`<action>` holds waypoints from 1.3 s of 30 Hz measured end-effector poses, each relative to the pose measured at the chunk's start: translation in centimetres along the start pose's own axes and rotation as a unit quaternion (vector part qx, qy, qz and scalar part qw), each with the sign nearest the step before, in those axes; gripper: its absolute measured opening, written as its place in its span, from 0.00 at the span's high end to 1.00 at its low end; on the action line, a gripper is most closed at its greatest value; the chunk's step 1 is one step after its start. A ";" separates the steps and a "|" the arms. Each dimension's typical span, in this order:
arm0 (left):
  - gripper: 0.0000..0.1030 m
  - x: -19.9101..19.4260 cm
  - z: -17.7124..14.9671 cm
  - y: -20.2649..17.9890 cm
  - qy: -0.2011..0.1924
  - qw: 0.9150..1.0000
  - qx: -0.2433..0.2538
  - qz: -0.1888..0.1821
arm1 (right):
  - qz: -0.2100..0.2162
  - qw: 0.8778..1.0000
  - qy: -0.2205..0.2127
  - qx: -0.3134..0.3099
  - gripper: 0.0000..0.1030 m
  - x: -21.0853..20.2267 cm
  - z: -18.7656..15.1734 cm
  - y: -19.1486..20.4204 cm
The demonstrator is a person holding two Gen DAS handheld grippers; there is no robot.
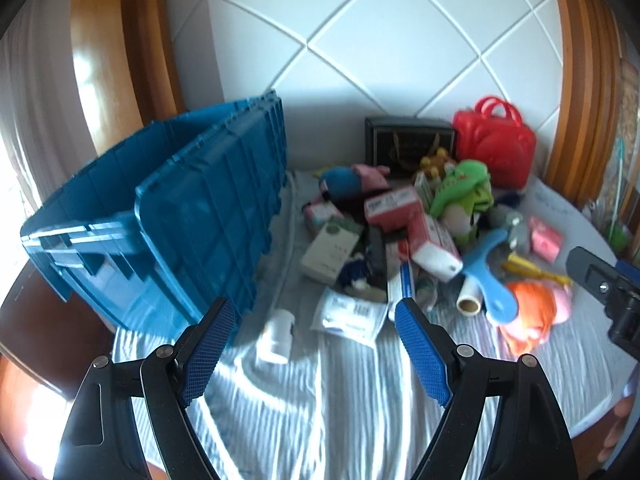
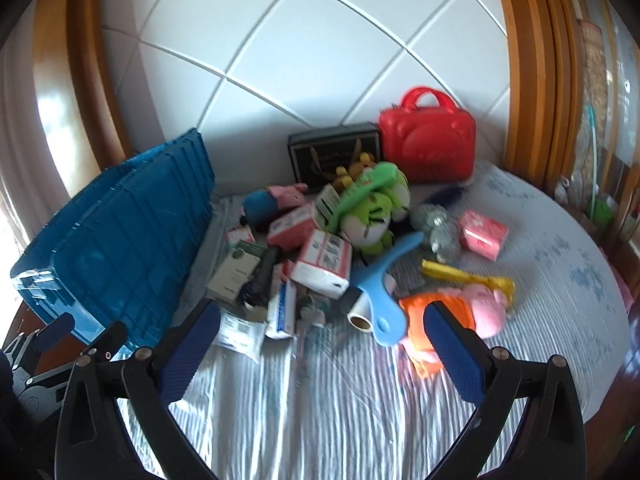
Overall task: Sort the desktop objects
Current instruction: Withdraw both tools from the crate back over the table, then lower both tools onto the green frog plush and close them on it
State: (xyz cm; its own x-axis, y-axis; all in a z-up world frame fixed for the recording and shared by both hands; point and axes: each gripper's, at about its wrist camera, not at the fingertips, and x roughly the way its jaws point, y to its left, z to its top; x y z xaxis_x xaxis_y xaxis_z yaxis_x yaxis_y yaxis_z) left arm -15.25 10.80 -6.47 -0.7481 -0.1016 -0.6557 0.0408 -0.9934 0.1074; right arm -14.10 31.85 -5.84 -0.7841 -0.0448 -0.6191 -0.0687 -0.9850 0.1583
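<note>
Jaws apart, ribbed blue crate, striped cloth

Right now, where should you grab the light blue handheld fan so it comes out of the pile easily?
Probably by its handle, the rounded end lying nearest the grippers on the striped cloth. The light blue handheld fan points away into the pile, its far end near the green plush toy. Coming from the near side with the open right gripper avoids the clutter.

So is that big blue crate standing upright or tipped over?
Tipped over. The blue crate lies on its side beside the pile, its ribbed wall and base facing the cameras. Whether anything is inside cannot be told.
</note>
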 end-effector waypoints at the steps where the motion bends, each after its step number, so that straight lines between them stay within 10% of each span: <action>1: 0.19 0.7 -0.3 -0.3 0.007 1.000 0.004 0.000 | -0.005 1.000 0.009 0.004 0.00 0.6 -0.4 -0.7; 27: 0.20 17.3 6.9 -7.7 0.075 0.996 0.015 -0.047 | -0.069 0.994 0.084 0.032 0.00 15.9 6.8 -8.1; 39: 0.20 22.2 11.4 -23.6 0.085 0.995 -0.044 0.007 | 0.029 0.991 0.106 -0.079 0.00 25.6 16.6 -19.3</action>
State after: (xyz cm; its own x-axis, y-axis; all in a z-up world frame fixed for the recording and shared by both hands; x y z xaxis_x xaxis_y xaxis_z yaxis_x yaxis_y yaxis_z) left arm -40.38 32.61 -15.05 -0.6250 -0.1151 -0.7721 0.1130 -0.9920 0.0565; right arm -43.04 52.48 -11.99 -0.6358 -0.1202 -0.7625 0.0836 -0.9927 0.0868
